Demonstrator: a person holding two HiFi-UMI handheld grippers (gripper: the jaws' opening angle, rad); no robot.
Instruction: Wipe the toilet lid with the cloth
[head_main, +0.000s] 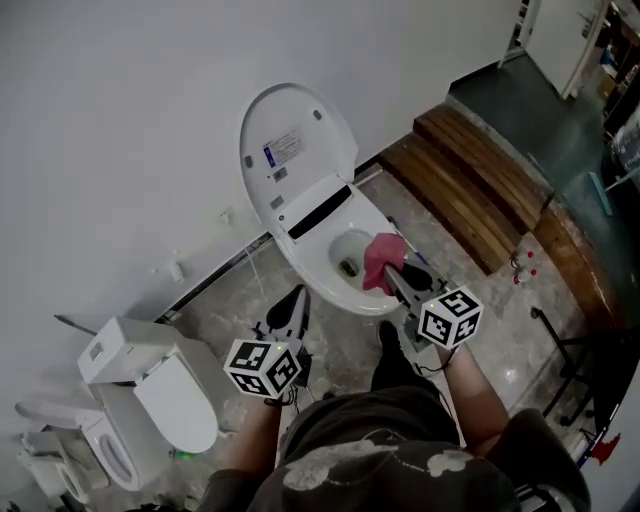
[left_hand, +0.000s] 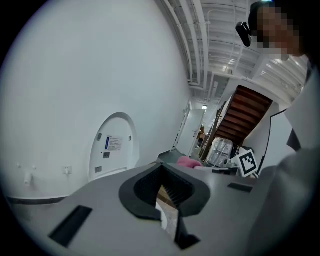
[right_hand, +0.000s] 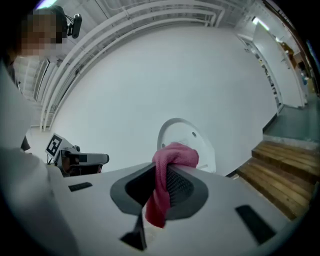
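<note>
— Head view, left side: is my left gripper (head_main: 297, 296) clenched on anything?

— No, closed on nothing. The toilet lid (head_main: 290, 150) stands raised against the wall (head_main: 120, 110), up and left of my right gripper (head_main: 392, 275), which clamps the pink cloth (head_main: 378, 260) over the bowl (head_main: 320, 285). I'd reach up-left.

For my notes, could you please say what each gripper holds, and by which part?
The right gripper clamps the pink cloth near its middle; the left gripper is shut, empty.
</note>
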